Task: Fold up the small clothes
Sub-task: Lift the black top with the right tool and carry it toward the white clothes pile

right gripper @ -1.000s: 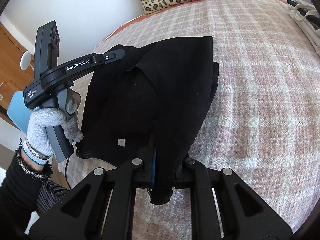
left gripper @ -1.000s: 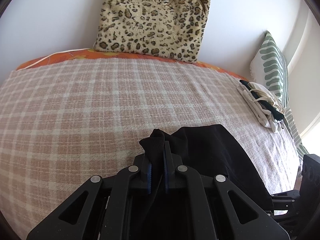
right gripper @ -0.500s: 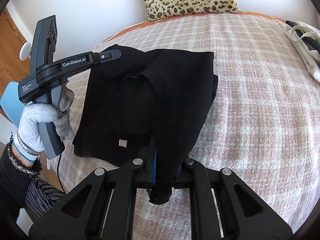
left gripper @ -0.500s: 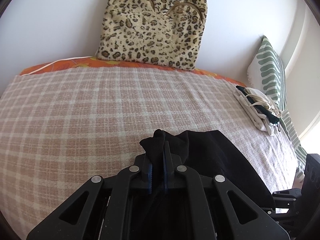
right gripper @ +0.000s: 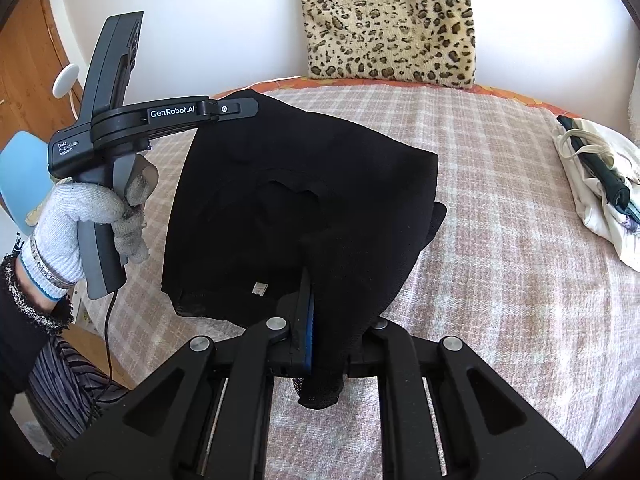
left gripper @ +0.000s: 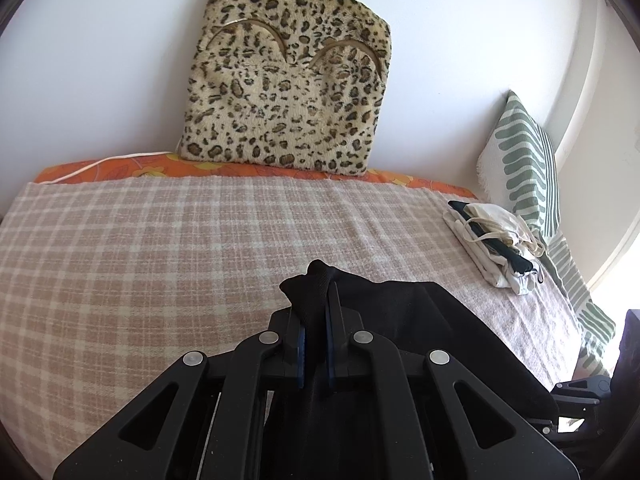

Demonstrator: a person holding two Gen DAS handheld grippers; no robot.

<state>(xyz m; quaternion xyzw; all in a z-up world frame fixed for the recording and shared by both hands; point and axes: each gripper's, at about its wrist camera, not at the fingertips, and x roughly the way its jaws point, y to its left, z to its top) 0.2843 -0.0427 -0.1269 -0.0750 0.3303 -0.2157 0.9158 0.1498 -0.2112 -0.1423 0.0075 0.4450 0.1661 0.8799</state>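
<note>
While both grippers pinch it, we hold the black garment [right gripper: 304,200] spread above the checked bed cover [right gripper: 500,240].

In the right wrist view our left gripper [right gripper: 248,109] is clamped on the garment's far upper corner, and our gloved left hand [right gripper: 80,224] wraps its grey handle; in the left wrist view that gripper [left gripper: 316,320] is closed on a bunched fold of black cloth that pokes up between its blue pads. Our right gripper [right gripper: 320,320] is closed on the near edge, with a tuft of fabric hanging out below the jaws. A small white label [right gripper: 259,289] shows near the lower hem. A leopard-print cushion [left gripper: 288,80] leans on the wall, and a pile of folded pale clothes [left gripper: 496,244] lies at the bed's right side beside a green-patterned pillow [left gripper: 520,168].
</note>
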